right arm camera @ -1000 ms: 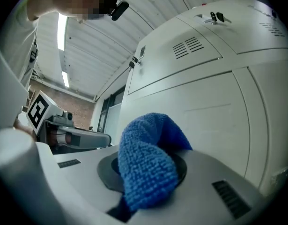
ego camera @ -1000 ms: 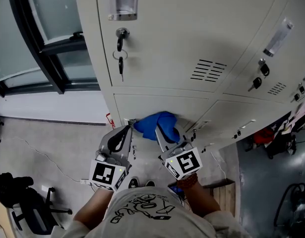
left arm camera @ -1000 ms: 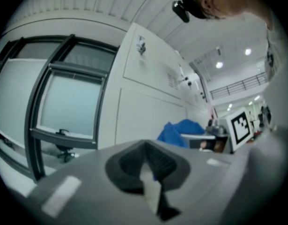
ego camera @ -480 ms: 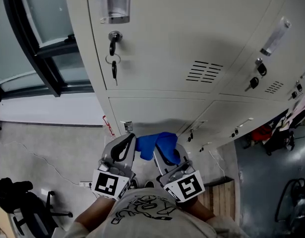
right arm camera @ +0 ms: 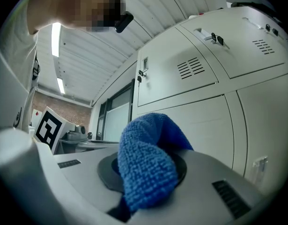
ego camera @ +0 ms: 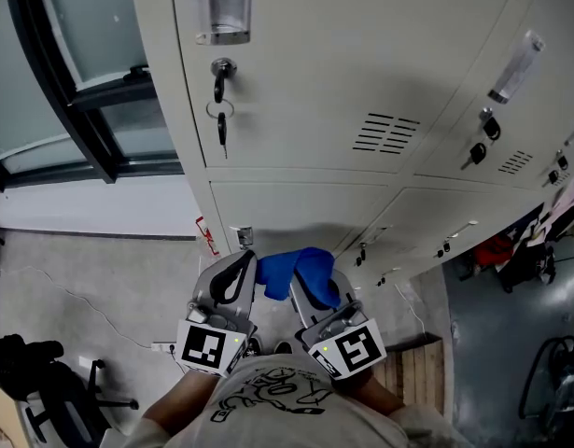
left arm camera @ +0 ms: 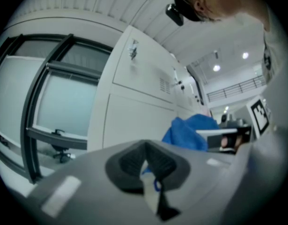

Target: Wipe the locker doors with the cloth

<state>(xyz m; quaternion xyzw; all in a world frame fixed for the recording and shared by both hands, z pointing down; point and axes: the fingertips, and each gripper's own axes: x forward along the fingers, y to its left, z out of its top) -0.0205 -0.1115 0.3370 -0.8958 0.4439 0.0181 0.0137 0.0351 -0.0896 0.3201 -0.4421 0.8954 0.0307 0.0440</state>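
Cloth [ego camera: 296, 267] before lower locker door [ego camera: 301, 205]

Grey floor [ego camera: 100, 278] fills the lower left of frame. Black chair [ego camera: 44, 381] stands at bottom left, and a thin cable [ego camera: 81, 295] trails across left of centre. Lockers [ego camera: 361, 63] stand along its upper edge; wood slats [ego camera: 413, 367] lie lower right.

The cloth [right arm camera: 148, 149] is blue, with a looped, rough, matt nap. The locker doors [ego camera: 361, 54] are smooth painted sheet metal with a low sheen. At 11 o'clock in the head view, the key [ego camera: 221, 129] is bright metal. The left gripper [left arm camera: 151, 172] and right gripper [right arm camera: 144, 172] have matt grey plastic shells and dark textured pads.
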